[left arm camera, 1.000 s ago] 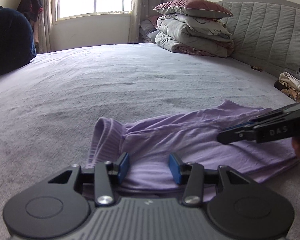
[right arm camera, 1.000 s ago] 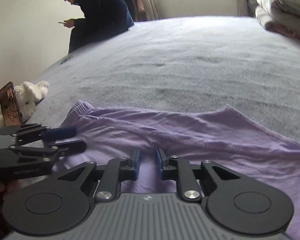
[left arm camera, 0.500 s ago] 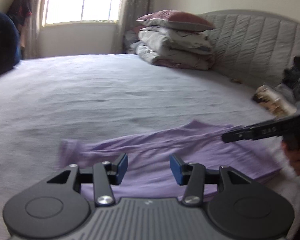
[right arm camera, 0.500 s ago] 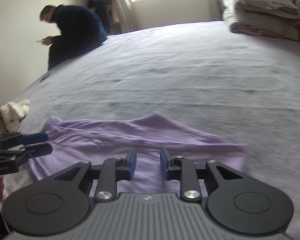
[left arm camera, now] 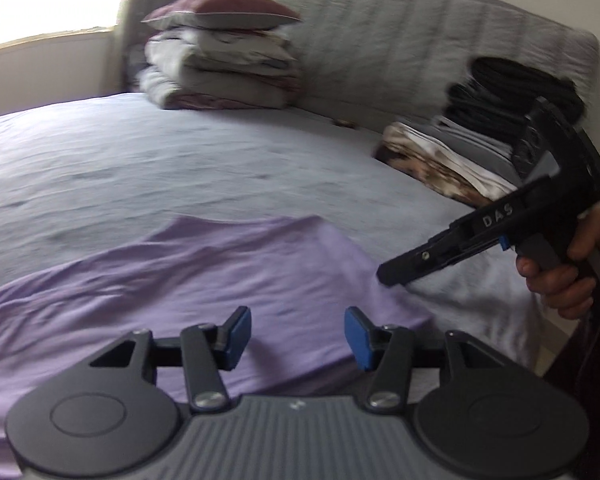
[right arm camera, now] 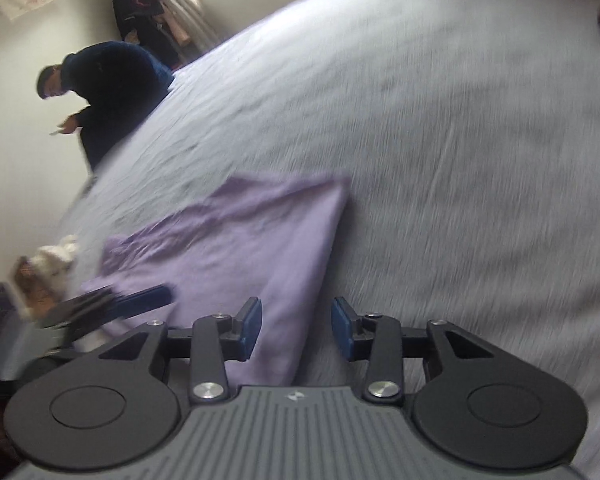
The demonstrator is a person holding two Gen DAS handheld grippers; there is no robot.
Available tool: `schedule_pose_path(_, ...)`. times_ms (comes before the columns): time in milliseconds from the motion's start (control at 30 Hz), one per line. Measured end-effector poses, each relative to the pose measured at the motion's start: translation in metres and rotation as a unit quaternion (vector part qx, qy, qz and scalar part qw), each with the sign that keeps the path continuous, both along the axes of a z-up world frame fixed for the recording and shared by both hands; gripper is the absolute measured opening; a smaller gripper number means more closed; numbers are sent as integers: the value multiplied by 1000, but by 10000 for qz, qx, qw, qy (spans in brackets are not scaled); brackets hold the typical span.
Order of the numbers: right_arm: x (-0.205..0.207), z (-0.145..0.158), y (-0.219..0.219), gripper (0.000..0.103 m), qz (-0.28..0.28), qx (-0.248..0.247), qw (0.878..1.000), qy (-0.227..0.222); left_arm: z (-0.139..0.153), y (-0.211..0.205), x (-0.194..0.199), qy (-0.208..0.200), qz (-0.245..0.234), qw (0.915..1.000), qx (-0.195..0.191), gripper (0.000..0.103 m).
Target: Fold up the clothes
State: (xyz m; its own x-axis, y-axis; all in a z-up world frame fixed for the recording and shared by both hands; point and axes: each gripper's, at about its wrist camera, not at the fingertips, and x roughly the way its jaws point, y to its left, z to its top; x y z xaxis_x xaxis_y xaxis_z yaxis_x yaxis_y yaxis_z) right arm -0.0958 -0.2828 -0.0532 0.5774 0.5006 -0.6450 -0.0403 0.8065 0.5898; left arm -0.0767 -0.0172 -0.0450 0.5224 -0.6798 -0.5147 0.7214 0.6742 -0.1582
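Observation:
A folded lilac garment point(left arm camera: 188, 280) lies flat on the grey bed point(left arm camera: 180, 160); it also shows in the right wrist view point(right arm camera: 236, 240). My left gripper point(left arm camera: 298, 338) is open and empty, just above the garment's near part. My right gripper point(right arm camera: 296, 330) is open and empty, over the garment's right edge and the bedcover. The right gripper shows in the left wrist view point(left arm camera: 384, 276), its tip at the garment's right corner. The left gripper shows blurred in the right wrist view point(right arm camera: 156, 296) at the garment's left side.
A stack of folded clothes point(left arm camera: 480, 148) sits at the bed's right side. Pillows and quilts point(left arm camera: 220, 64) are piled by the headboard. A person in dark clothes point(right arm camera: 112, 88) sits at the far left edge. A white plush toy point(right arm camera: 56, 260) lies at the left.
Both grippers have lifted and swung right. The right gripper's jaws have opened wider. The garment lies in place, flatter than a second ago.

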Motion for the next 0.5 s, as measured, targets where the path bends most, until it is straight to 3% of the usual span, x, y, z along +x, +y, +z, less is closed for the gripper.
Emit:
schedule_pose_path(133,-6,-14,-7,42,48,850,9954,435,-2,-12,-10,-139,-375,9991,126,56)
schedule_pose_path(267,-1,-18,-1,40,26,1165,9910,663,-1,-18,-20,-407,-537,9972,333,61)
schedule_pose_path(400,5,-14,8,23,140,1287,9885,781,1,-23,-28,-585,-689,9950,425,62)
schedule_pose_path(500,5,-11,9,16,147,1293,9882,808,3,-32,-32,-737,-838,9924,511,62)
